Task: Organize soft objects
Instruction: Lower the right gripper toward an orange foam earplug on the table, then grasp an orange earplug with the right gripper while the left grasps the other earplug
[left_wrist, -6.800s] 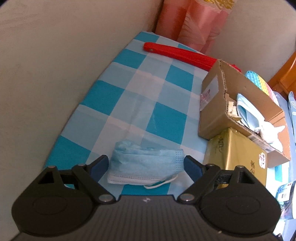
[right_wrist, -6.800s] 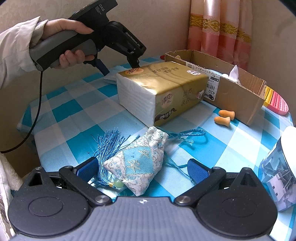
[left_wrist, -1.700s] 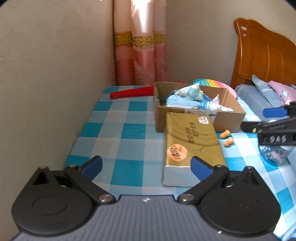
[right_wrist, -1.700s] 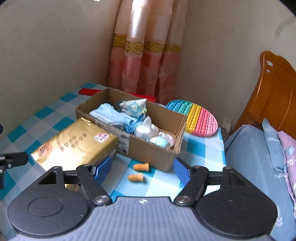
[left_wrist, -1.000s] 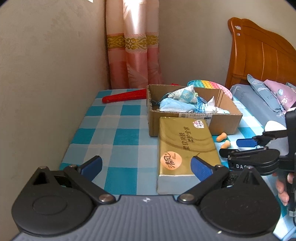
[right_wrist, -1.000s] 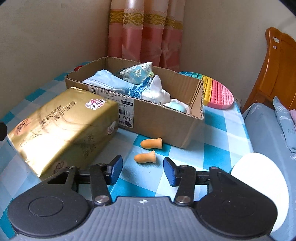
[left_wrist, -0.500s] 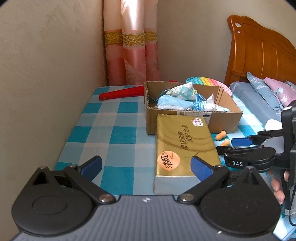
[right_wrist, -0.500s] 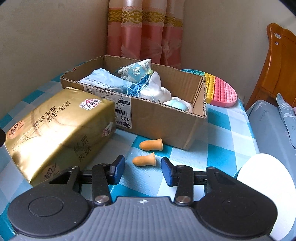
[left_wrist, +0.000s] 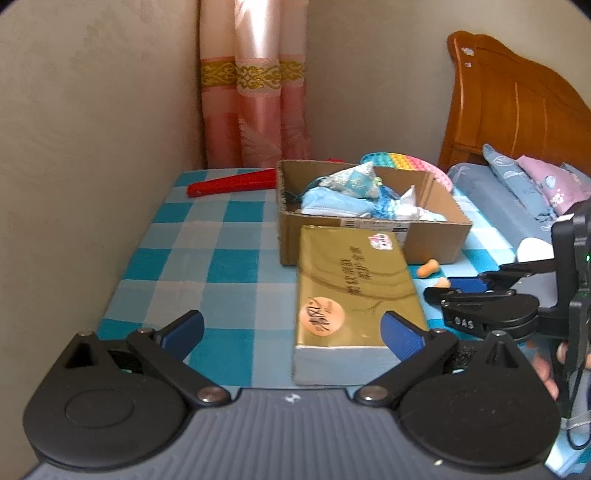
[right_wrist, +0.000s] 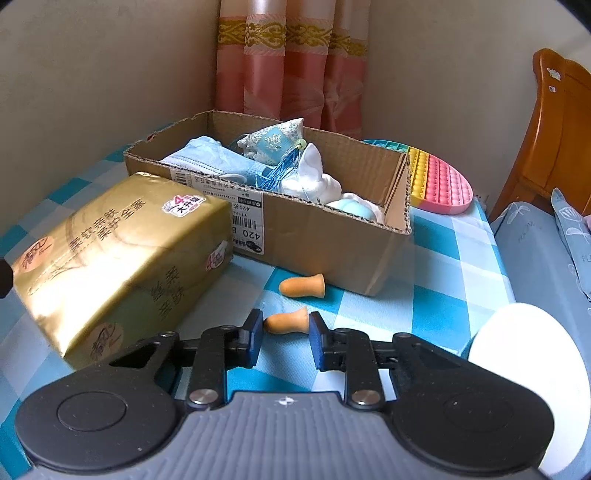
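Two orange foam earplugs lie on the checked cloth in front of the cardboard box (right_wrist: 332, 236). My right gripper (right_wrist: 286, 326) has the nearer earplug (right_wrist: 286, 320) between its blue pads; the jaws are closing and the pads press on both its ends. The other earplug (right_wrist: 303, 286) lies free just beyond. The box holds blue face masks (right_wrist: 214, 158), an embroidered sachet (right_wrist: 273, 142) with a blue tassel and white soft pieces. My left gripper (left_wrist: 291, 328) hovers open and empty over the near end of the gold tissue pack (left_wrist: 354, 291).
A rainbow pop toy (right_wrist: 439, 181) lies behind the box on the right. A white round lid (right_wrist: 524, 369) is beside my right gripper. A red folded item (left_wrist: 229, 184) lies at the back left. Walls bound the table at left and back; a bed (left_wrist: 517, 206) is on the right.
The right gripper's jaws have narrowed from wide apart onto the nearer earplug. The left gripper has stayed in place, open.
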